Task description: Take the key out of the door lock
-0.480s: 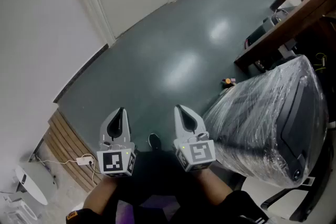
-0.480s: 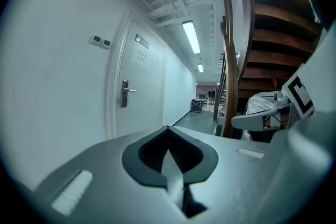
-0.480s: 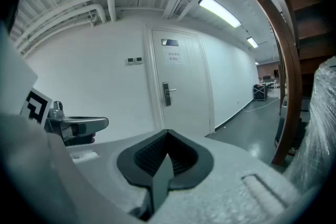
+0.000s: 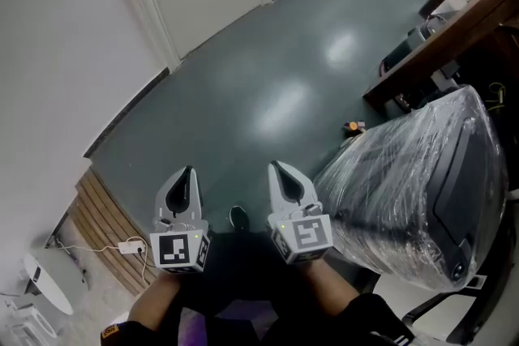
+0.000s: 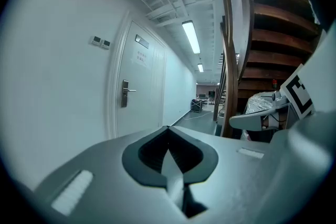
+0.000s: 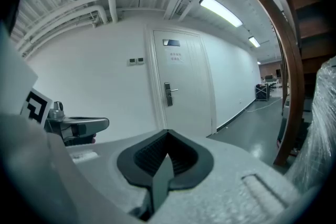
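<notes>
— How are the grippers sitting?
— The left gripper and the right gripper are hovering side by side above the dark floor, each with its jaws pressed together on nothing.
— And the key?
— The lock plate, with its lever handle, is sitting near the left edge of the door, well apart from both grippers. The key is showing too small to make out.
</notes>
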Motion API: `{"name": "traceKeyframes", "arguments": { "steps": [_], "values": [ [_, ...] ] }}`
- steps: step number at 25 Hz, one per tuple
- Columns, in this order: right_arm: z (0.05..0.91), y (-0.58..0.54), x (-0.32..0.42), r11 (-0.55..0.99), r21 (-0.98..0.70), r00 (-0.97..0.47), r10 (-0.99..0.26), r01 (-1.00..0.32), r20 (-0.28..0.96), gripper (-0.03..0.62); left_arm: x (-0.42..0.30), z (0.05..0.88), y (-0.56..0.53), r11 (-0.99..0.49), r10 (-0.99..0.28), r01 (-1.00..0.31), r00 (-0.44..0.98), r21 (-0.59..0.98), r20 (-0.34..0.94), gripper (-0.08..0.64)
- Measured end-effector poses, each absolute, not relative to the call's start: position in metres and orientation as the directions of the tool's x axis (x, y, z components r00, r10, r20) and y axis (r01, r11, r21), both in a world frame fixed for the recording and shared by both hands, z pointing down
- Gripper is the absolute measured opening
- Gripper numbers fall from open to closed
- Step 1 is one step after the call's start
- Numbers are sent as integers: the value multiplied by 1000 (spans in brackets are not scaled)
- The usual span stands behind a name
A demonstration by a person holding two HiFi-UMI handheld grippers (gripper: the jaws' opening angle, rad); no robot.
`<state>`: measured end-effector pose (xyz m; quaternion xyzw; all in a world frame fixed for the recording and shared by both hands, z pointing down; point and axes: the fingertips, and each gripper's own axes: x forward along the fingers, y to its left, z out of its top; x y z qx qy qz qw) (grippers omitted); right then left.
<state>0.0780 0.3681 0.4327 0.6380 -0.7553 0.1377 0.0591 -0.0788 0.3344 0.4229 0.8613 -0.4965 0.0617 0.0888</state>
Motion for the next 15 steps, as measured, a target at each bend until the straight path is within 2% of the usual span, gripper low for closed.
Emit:
{"name": "traceKeyframes", "arguments": {
  "steps": [15],
  "values": [
    [424, 366, 76, 208, -175, -244, -944, -962, 221, -8, -86, 408, 343, -460, -873, -886, 462, 52, 158, 17]
  ]
}}
